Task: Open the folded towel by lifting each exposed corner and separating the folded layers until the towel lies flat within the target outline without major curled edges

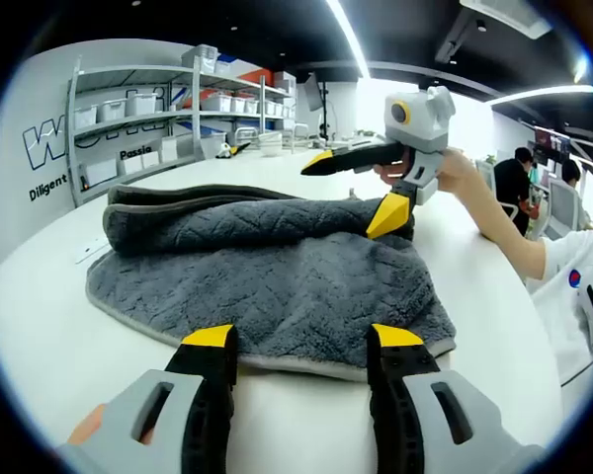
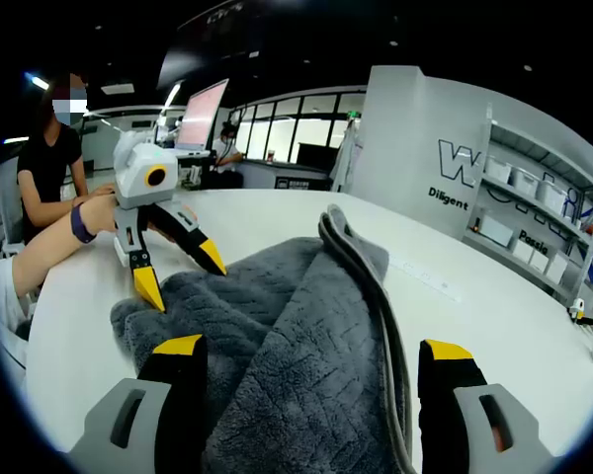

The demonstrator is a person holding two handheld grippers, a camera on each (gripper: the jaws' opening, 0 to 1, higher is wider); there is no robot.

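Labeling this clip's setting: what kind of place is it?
Probably a lab or workshop: metal shelving holding storage bins, lettering on the wall, and a large white table bearing the gray towel.

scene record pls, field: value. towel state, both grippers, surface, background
towel: grey towel, still folded, upper layers bunched along the far side, pale trimmed edge nearest the left gripper
left gripper: left gripper open, jaws at the towel's near edge, holding nothing
right gripper: right gripper open, jaws either side of the towel fold; seen in the left gripper view with one yellow tip on the towel
surface: white table
target outline: cannot tell
background: shelving with bins, seated people
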